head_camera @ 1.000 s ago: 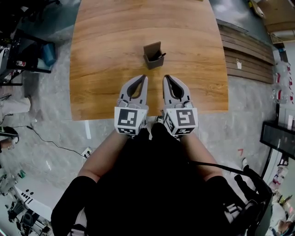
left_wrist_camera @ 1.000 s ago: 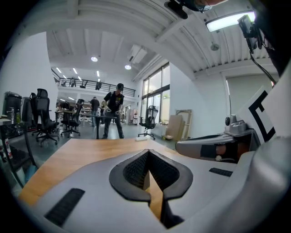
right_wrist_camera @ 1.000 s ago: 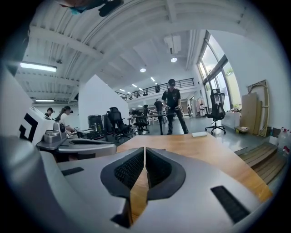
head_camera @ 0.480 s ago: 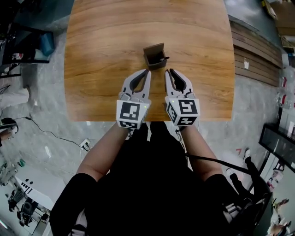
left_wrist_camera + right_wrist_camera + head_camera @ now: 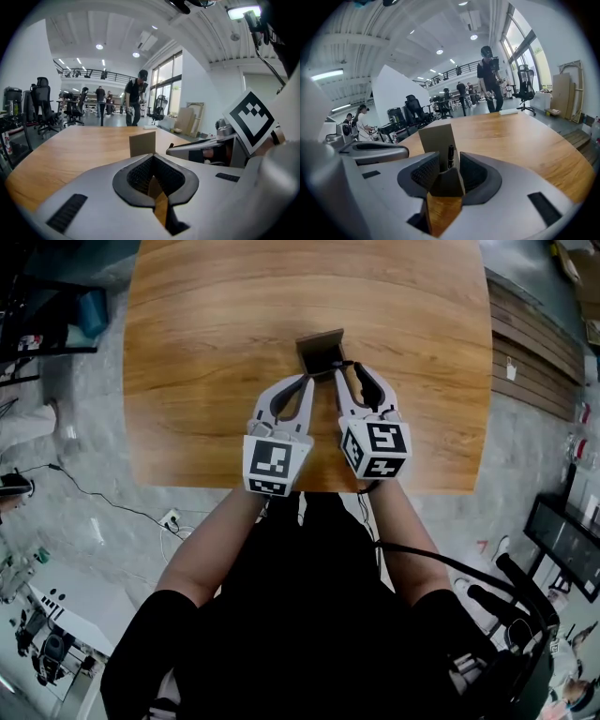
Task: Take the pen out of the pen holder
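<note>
Right gripper view | step: closing in on pen | right gripper (image 5: 450, 164) fingers spread, pen (image 5: 450, 157) lined up between them, upright in pen holder (image 5: 438, 138) on counter (image 5: 520, 136) | left gripper (image 5: 153, 157) clenched, empty | next imo: pinch pen top, lift straight up

Left gripper (image 5: 305, 381) and right gripper (image 5: 349, 369): pale grey shells, black ribbed pads (image 5: 138, 176), each bearing a cube (image 5: 272, 463) of black-and-white square markers. Black top (image 5: 309, 615), black sleeves (image 5: 150, 643), black cable (image 5: 441, 561).

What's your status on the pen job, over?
Left gripper shut, empty. Right gripper open, aimed at pen. Pen stands in pen holder, ungripped. Nothing blocking.
</note>
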### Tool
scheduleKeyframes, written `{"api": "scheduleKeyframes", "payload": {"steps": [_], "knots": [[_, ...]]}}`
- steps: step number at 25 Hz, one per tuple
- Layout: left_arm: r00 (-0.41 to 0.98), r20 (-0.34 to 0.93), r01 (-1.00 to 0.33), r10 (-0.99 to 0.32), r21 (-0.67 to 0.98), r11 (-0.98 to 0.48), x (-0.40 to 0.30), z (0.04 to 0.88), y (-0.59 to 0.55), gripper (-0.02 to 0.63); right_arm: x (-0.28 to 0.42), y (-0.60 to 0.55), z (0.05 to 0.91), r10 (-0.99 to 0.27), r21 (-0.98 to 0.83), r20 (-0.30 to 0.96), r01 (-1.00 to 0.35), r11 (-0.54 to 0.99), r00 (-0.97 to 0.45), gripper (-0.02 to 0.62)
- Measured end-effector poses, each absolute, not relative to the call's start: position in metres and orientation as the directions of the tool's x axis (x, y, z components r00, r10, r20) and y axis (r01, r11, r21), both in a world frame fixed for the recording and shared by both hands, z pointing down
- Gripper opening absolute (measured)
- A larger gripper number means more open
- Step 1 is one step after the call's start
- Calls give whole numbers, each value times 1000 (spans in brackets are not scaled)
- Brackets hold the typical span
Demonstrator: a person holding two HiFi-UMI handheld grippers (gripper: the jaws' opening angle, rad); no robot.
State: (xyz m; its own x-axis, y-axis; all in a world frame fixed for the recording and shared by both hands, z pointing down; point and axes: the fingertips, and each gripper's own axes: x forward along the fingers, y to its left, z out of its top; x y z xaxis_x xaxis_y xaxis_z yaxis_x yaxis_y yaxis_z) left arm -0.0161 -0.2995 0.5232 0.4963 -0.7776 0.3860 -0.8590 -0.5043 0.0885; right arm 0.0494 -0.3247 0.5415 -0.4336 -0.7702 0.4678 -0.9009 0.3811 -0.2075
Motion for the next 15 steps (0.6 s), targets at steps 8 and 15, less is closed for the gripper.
{"api": "scheduleKeyframes", "payload": {"steps": [8,15], "knots": [[487,394,-866,-780,98,-491,-19,532,-303,0,48,-337,539,-788,-166,461,-912,375,-408,58],[481,388,-868,-786,89,-488,-25,524,-302,0,41,-335,520,-807,-159,415,-907,391,-420,40]]}}
